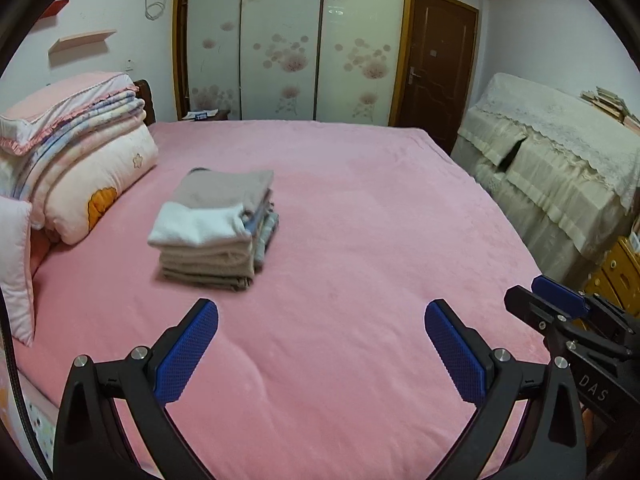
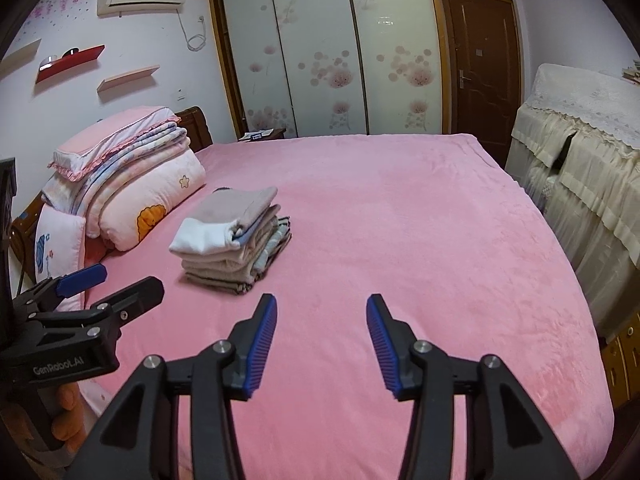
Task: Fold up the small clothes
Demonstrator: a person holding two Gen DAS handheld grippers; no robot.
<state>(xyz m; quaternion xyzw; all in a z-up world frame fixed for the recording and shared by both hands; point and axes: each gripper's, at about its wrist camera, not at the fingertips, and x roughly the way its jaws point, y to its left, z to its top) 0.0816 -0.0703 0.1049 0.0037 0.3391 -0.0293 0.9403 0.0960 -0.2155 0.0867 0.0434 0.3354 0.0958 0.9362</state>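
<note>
A stack of folded small clothes (image 1: 216, 226), beige and white on top, sits on the pink bed (image 1: 360, 208) left of the middle; it also shows in the right wrist view (image 2: 232, 236). My left gripper (image 1: 320, 316) is open and empty above the bed's near edge, the stack ahead and to its left. My right gripper (image 2: 322, 312) is open and empty, level with the left one, the stack ahead to its left. The right gripper shows at the right edge of the left view (image 1: 560, 304); the left one shows at the left edge of the right view (image 2: 100, 284).
Folded quilts and pillows (image 1: 76, 168) are piled at the head of the bed on the left. A wardrobe with sliding doors (image 1: 288, 40) and a brown door (image 1: 436, 64) stand behind the bed. Furniture under a cream cover (image 1: 560, 168) stands right of it.
</note>
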